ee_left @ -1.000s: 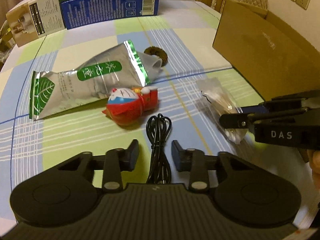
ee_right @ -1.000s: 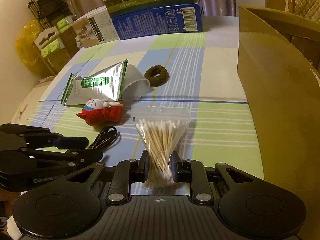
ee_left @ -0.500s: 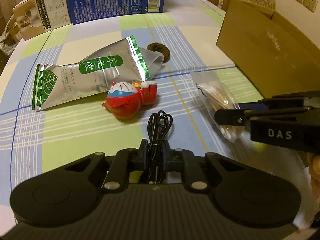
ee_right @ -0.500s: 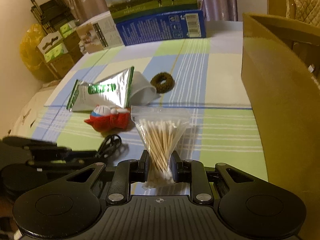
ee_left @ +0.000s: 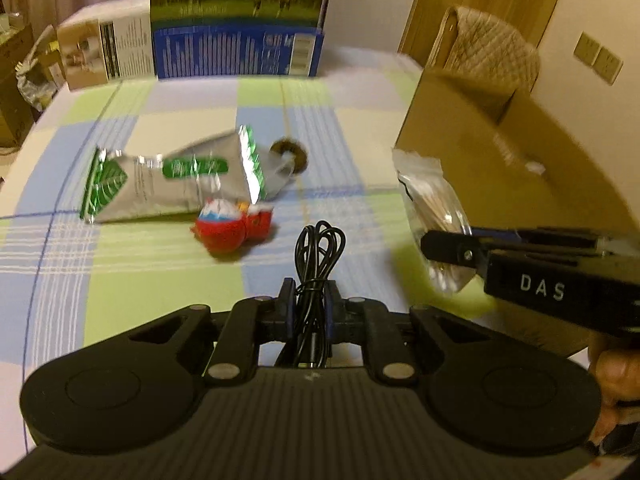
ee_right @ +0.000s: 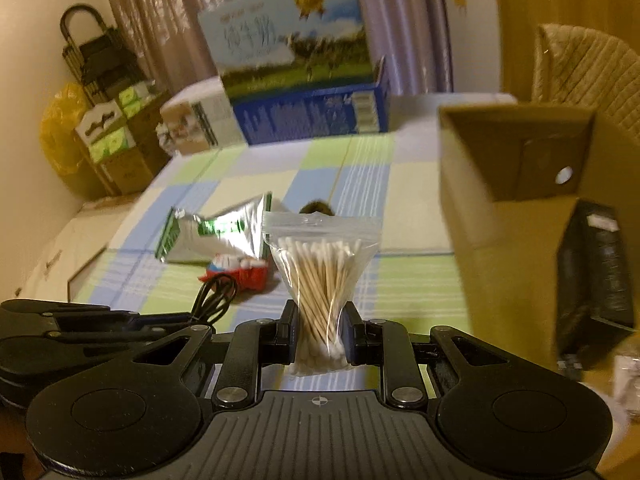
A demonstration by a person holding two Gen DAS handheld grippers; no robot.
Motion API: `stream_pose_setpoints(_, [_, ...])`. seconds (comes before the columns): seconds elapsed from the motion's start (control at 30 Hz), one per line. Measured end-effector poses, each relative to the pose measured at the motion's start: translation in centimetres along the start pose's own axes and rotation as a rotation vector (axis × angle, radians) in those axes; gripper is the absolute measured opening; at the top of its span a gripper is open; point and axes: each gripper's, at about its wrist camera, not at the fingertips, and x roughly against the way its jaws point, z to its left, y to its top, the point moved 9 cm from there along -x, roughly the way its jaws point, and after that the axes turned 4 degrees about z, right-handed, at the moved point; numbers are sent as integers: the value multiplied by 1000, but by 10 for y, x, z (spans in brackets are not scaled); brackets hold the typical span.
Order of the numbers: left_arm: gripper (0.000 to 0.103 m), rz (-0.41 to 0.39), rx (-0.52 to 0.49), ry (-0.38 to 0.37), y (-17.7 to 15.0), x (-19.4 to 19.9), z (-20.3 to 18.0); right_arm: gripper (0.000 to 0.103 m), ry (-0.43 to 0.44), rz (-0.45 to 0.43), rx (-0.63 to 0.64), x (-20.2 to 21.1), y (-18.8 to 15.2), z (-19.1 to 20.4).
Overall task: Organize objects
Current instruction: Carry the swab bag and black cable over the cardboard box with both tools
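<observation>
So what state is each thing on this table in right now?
left gripper: shut on the black cable, lifted.
right gripper: shut on the cotton swab bag, sealed, lifted.
cardboard box: open, dark items inside.
silver pouch: lying flat, torn open.
red toy: on its side.
hair tie: flat on the cloth.

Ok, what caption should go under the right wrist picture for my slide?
Right gripper shut on a clear zip bag of cotton swabs, beside an open brown cardboard box.
</observation>
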Motion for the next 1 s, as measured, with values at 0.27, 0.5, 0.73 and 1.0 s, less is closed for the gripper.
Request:
stream_pose_setpoints(0.27, [11,-76,-35,-44,23,43,-52,19,-60,-62,10,67,8,-20])
stream_pose_setpoints(0.5, [11,-101,-61,-72,21,67,-85,19,-106,-88,-9,111,1,-40])
stream_pose_setpoints(0.73, [11,-107,-88,-112,16,82,-119,19,-146,-96,-23,142,-8,-56])
stream_pose_setpoints(1.0, [11,-87,-91,-153,2,86,-146,19,-184,-111,-47,173,-21,-79])
